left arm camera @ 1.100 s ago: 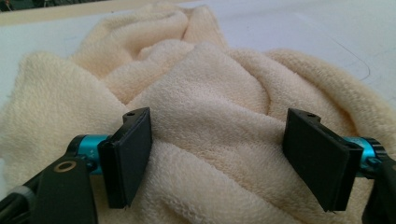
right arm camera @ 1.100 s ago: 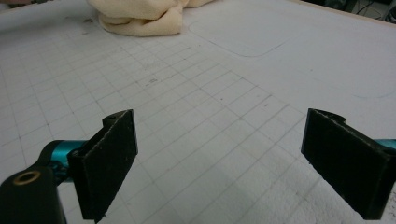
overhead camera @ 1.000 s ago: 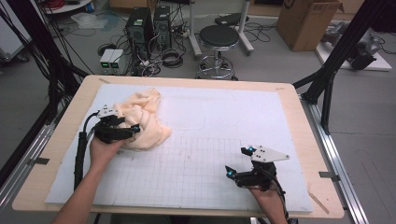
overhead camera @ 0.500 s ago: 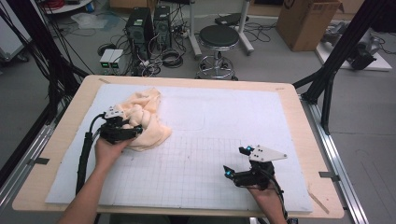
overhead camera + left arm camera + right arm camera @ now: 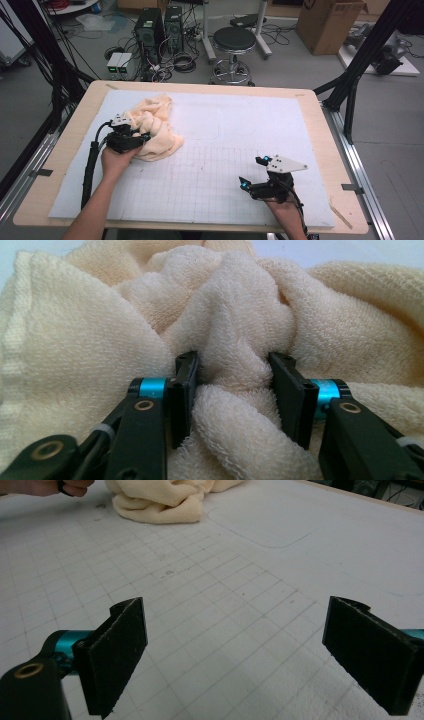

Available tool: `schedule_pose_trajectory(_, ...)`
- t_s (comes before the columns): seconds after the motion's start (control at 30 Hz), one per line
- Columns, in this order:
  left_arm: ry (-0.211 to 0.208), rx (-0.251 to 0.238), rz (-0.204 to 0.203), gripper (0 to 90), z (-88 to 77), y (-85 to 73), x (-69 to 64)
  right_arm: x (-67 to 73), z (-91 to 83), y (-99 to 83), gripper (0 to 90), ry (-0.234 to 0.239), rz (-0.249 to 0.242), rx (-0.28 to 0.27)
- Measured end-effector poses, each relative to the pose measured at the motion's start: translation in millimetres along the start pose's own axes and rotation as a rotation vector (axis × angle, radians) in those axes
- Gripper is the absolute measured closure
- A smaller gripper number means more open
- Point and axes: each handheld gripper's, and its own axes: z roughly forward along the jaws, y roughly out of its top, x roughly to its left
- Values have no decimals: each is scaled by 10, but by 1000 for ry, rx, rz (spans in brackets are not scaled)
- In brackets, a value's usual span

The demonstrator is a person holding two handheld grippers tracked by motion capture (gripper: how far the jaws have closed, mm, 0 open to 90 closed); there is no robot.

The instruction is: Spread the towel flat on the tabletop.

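Observation:
A crumpled cream towel lies on the left part of the white gridded mat. My left gripper is pushed into its near edge. In the left gripper view the jaws have just been closing, and both pads press on a bunched fold of the towel between them, with my left gripper level with that fold. My right gripper rests low over the mat at the front right, well apart from the towel. Its jaws stand wide with nothing between them, and the towel lies far ahead.
The mat covers a wooden table with bare margins on every side. Black frame struts stand at the right and left corners. Beyond the far edge are a stool, computer cases with cables, and a cardboard box.
The left gripper's jaws have drawn in on the towel's near fold. Both hands have kept their places.

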Motion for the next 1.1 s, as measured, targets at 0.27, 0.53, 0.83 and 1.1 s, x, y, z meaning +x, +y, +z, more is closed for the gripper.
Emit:
schedule_pose_trajectory(0.27, -8, -4, 6, 643, -10, -3, 27, 1, 2, -2, 101, 2, -1, 7)
schedule_pose_trajectory(0.53, -2, -8, 6, 674, -24, 2, 19, -2, -12, -1, 101, 2, -3, -1)
schedule_pose_trajectory(0.83, -4, -30, -5, 701, -82, 25, 38, -12, -34, -3, 100, 4, 4, -10)
schedule_pose_trajectory(1.1, -14, -56, -9, 711, -174, 57, 52, -23, -52, -9, 101, 2, 7, -13)
